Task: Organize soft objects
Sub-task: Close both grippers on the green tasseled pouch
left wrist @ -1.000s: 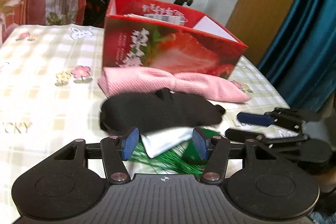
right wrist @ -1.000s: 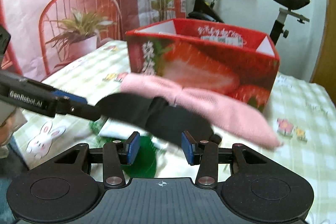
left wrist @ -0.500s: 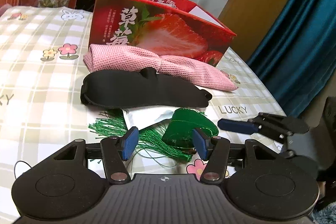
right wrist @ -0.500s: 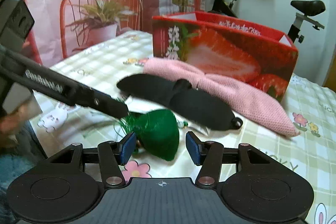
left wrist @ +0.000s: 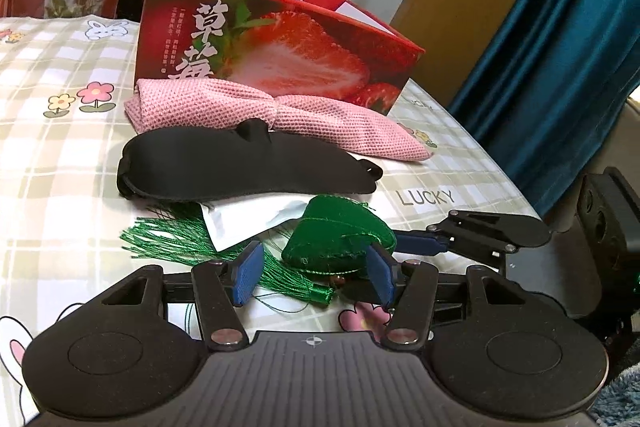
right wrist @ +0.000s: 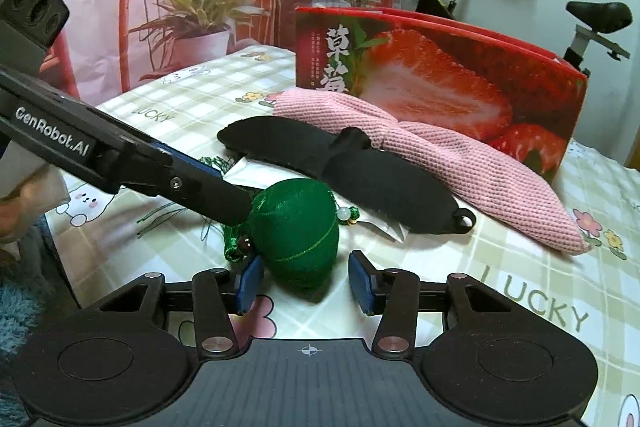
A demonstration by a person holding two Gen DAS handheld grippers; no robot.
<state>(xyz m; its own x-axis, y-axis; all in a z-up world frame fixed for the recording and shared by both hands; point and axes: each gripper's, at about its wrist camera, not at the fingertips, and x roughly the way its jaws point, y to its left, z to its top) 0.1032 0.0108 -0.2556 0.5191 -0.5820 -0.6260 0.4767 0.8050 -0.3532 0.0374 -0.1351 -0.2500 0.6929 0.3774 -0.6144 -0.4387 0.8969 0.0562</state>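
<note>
Green satin pouch with a tassel lies on the checked tablecloth, between the right gripper's parted jaws, which have just been closing and do not yet press it. At its 12 o'clock lie a black fabric eye mask and a pink knitted cloth before the red strawberry carton. Also released, the left gripper straddles the tassel and the pouch's edge.

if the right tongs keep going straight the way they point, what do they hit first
Most likely the green pouch: it sits just ahead of the right tongs, between the open pads and toward the left one. Past it lies the black eye mask. Depth is hard to judge.
</note>
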